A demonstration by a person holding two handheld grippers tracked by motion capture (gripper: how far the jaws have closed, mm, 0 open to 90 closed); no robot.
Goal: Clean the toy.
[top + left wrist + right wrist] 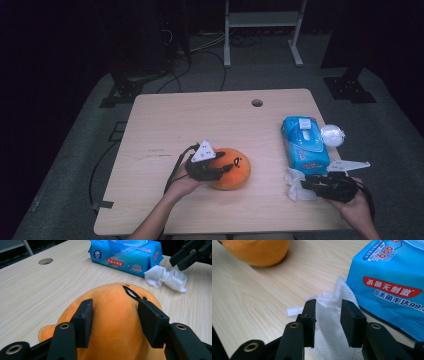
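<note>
"杀菌无刺激" and "99.9" on the blue wipes pack [392, 277]

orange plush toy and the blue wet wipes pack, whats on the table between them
Mostly bare light wood table. The crumpled white wipe lies near the blue wet wipes pack, apart from the orange plush toy, as the left gripper view shows.

Blue wet-wipe pack [304, 144] laid near right edge of table [200, 120], lengthwise. White crumpled ball [332, 135] set just beside pack, at right edge. Round hole [257, 103] cut near far edge. Cables seen on floor beyond.
</note>
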